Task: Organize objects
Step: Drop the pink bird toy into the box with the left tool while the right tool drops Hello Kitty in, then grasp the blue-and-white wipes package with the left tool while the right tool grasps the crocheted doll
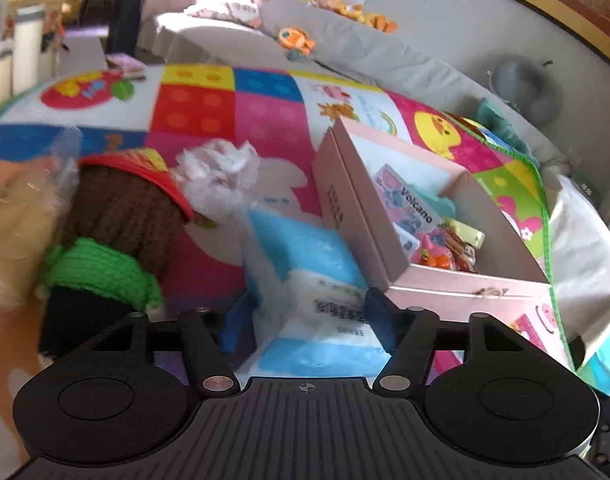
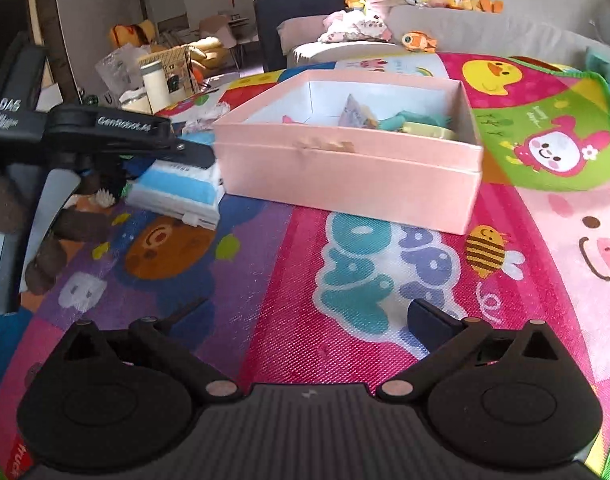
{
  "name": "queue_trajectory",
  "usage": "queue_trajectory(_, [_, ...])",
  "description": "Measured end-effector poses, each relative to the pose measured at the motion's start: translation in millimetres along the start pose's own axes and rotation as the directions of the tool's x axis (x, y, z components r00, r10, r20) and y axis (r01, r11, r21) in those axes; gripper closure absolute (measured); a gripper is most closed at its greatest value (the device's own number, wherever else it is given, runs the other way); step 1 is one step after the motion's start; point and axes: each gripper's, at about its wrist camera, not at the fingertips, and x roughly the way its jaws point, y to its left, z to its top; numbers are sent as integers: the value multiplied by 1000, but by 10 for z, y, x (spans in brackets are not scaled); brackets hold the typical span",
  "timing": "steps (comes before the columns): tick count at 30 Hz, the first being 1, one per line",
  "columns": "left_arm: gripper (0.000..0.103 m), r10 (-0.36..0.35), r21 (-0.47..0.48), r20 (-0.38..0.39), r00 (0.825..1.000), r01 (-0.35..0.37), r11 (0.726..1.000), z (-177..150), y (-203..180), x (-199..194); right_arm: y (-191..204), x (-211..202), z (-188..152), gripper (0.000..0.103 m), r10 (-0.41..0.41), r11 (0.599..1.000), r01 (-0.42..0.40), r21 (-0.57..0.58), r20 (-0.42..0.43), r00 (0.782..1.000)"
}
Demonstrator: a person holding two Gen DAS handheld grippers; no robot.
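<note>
Now my left gripper [image 1: 309,312] straddles the blue packet [image 1: 317,264] beside the pink box [image 1: 457,280], jaws loosened; my right gripper [image 2: 305,320] gapes empty above the mat [image 2: 289,248].

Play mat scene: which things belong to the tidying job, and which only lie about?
Job: pink box; blue-and-white packet between the left gripper fingers; knitted doll; right gripper, empty.
Lying about: sofa toys; white bottle.
</note>
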Motion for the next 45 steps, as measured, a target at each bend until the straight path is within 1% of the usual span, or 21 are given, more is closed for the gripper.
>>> queue_trajectory(3, [36, -31, -27, -23, 999, 31, 999, -17, 6, 18, 67, 32, -9, 0, -4, 999, 3, -36, -11, 1000])
queue_trajectory(4, [45, -37, -28, -20, 999, 37, 999, -33, -14, -26, 90, 44, -11, 0, -12, 999, 11, -47, -16, 1000])
queue_trajectory(6, [46, -36, -21, -34, 999, 36, 999, -77, -51, -115, 121, 57, -19, 0, -27, 997, 24, -73, -29, 999])
queue_trajectory(10, [49, -45, 49, -14, 999, 46, 998, -456, -60, -558, 117, 81, 3, 0, -31, 997, 27, -73, -48, 998])
queue_trajectory(14, [49, -57, 18, 23, 998, 57, 998, -819, 151, -1026, 149, 108, 60, 0, -25, 995, 17, -93, -75, 997])
queue_trajectory(16, [49, -19, -2, 76, 997, 19, 1000, -929, 301, -1225, 207, 103, 190, 0, 34, 996, -42, -82, -95, 995])
queue_trajectory(18, [49, 31, -38, 115, 993, -27, 999, -971, 448, -1329, 314, 26, 412, 0, 90, 994, -93, -63, -48, 995])
queue_trajectory(22, [49, 49, -146, 165, 985, -25, 989, -985, 736, -1434, 671, 9, 1008, 0, 187, 981, -186, -62, 21, 982])
queue_trajectory(24, [49, 75, -153, 186, 980, -47, 987, -1001, 798, -1507, 908, 134, 1250, 0, 218, 974, -216, -68, 24, 976])
queue_trajectory(27, [49, 90, -182, 207, 974, -52, 982, -1018, 948, -1632, 1299, 510, 1437, 0, 215, 973, -214, -80, -2, 977])
queue_trajectory(28, [49, 88, -198, 211, 974, -45, 979, -1028, 1006, -1676, 1402, 654, 1461, 6, 199, 977, -199, -78, -10, 980])
queue_trajectory(29, [49, 87, -210, 215, 973, -41, 977, -1041, 1056, -1713, 1485, 808, 1479, 16, 175, 982, -175, -70, -12, 985])
queue_trajectory(31, [49, 92, -233, 225, 970, -38, 972, -1046, 1147, -1764, 1576, 1095, 1507, 21, 149, 988, -150, -27, -25, 989])
queue_trajectory(33, [49, 97, -248, 228, 969, -38, 968, -1037, 1208, -1784, 1576, 1340, 1525, 21, 163, 986, -160, 48, -52, 985])
queue_trajectory(34, [49, 93, -257, 226, 970, -33, 966, -1029, 1234, -1784, 1550, 1448, 1536, 21, 183, 981, -177, 83, -78, 980])
queue_trajectory(36, [49, 78, -266, 221, 972, -17, 964, -1019, 1250, -1771, 1478, 1603, 1536, 30, 254, 958, -231, 172, -130, 958])
queue_trajectory(37, [49, 69, -260, 219, 973, -10, 966, -1012, 1231, -1764, 1435, 1615, 1521, 43, 303, 940, -269, 209, -148, 942])
queue_trajectory(39, [49, 48, -236, 214, 976, 3, 972, -1008, 1155, -1748, 1385, 1529, 1502, 48, 331, 930, -293, 221, -165, 929])
queue_trajectory(43, [49, 1, -172, 185, 983, 31, 985, -1006, 932, -1730, 1309, 1053, 1343, 55, 289, 956, -277, 92, -159, 944])
queue_trajectory(44, [49, -10, -156, 177, 984, 38, 987, -1013, 871, -1730, 1273, 888, 1267, 64, 285, 958, -281, 50, -155, 946])
queue_trajectory(45, [49, -23, -139, 167, 986, 47, 989, -1021, 805, -1726, 1221, 717, 1185, 69, 289, 957, -291, 11, -154, 945])
